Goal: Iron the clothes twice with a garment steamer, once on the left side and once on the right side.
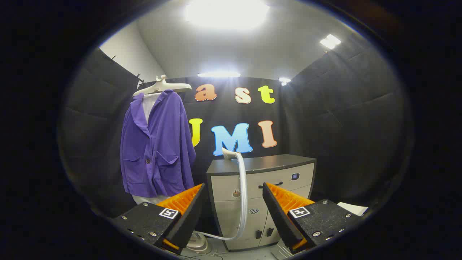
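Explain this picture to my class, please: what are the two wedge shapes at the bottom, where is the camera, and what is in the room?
The camera rides on a hand-held gripper that a person carries, looking forward along its two fingers; those are the wedges. They stand open and hold nothing. Beyond them, a purple jacket hangs on a white hanger. Beside it is a grey cabinet. The garment steamer's head rests at the cabinet's top, and its hose runs down between the fingers towards a base on the floor.

Grey cabinet [262,180] (dark top) carries the steamer head [228,154]; its base [196,242] sits on the floor.
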Action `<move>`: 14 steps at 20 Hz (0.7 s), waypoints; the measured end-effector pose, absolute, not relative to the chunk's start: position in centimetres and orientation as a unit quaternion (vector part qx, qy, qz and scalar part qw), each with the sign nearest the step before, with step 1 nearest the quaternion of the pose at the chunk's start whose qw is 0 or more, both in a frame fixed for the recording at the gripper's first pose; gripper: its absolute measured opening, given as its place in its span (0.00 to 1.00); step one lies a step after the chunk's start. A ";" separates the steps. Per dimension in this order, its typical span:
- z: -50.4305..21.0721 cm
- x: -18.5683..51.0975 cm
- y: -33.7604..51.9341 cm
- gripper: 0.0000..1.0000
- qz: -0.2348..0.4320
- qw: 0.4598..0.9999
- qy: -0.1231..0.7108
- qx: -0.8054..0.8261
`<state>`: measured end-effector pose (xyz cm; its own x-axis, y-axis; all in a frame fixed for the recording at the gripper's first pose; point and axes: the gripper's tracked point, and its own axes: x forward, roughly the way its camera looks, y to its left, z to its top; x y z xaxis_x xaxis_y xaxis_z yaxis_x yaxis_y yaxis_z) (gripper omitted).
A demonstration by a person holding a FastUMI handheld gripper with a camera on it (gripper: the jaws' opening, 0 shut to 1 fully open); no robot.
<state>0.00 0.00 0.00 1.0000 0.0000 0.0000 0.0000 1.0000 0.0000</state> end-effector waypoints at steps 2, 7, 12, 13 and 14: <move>-0.2 0.2 0.2 0.95 0.003 1.000 0.003 0.001; 0.1 0.5 -0.5 0.95 -0.005 1.000 -0.002 0.008; 0.2 0.7 -1.0 0.95 -0.010 1.000 -0.001 0.009; 0.2 0.7 -1.0 0.95 -0.010 1.000 -0.002 0.008; 0.2 0.7 -1.0 0.95 -0.009 1.000 -0.002 0.008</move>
<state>0.74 -1.01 0.23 0.9998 -0.0188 0.0039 0.0188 0.9997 0.0151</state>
